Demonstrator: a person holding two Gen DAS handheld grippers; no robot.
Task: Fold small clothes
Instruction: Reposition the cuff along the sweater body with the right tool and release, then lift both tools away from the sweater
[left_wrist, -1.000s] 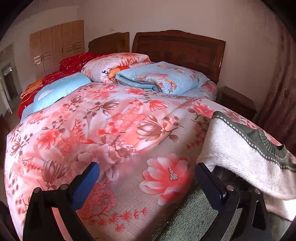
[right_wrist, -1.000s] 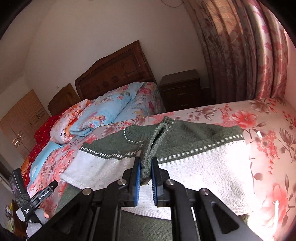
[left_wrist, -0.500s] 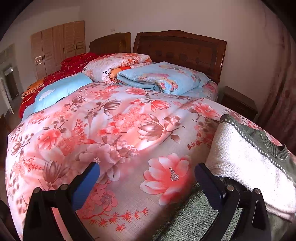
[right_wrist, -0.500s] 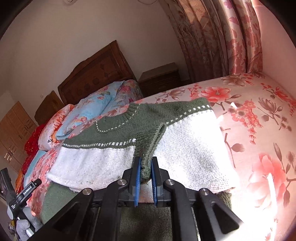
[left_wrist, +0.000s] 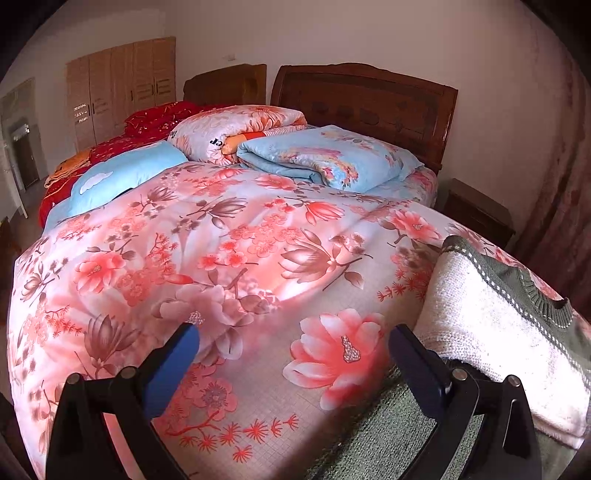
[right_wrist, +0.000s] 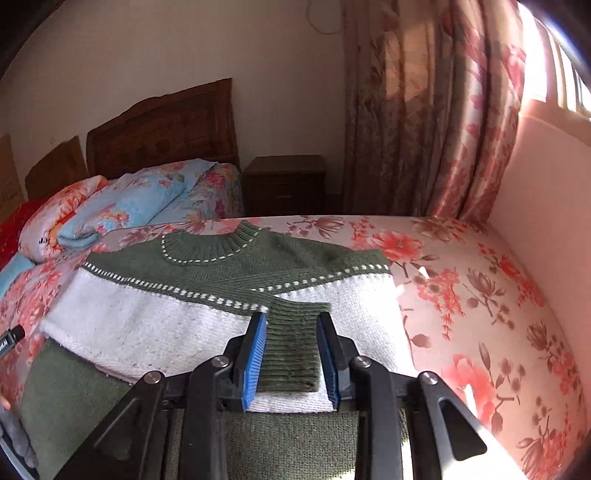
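The right hand-held gripper (right_wrist: 291, 352) has its jaws opening, with blue pads either side of a ribbed green cuff (right_wrist: 291, 354) of the sweater (right_wrist: 177, 317). The cuff lies flat between the pads, and a thin gap shows along each side of it, so the pads do not press on it. The sweater itself lies spread on the bed directly ahead of this gripper: green yoke and ribbed collar farthest from it, a dashed white-and-green band across the chest, a white knit body nearer, and a green hem passing under the gripper's frame. The sleeve is folded across the white body toward the gripper.

The left hand-held gripper (left_wrist: 291, 354) stands wide, nothing between its pads, above the floral bedspread (left_wrist: 221, 258). The sweater's white edge (left_wrist: 491, 332) lies just to the right of its right finger, with the green hem below that finger.

Readable writing is scarce. On the rolled pink quilt (left_wrist: 236, 129) far ahead of the left gripper, dark letters show at the fold, cropped and upside down; they look like "er" but cannot be read with certainty. Beside it sits a folded blue quilt (left_wrist: 325, 157) against the wooden headboard (left_wrist: 365, 99). At the left edge of the right wrist view, a black device (right_wrist: 9, 339) carries small white lettering too blurred to read.
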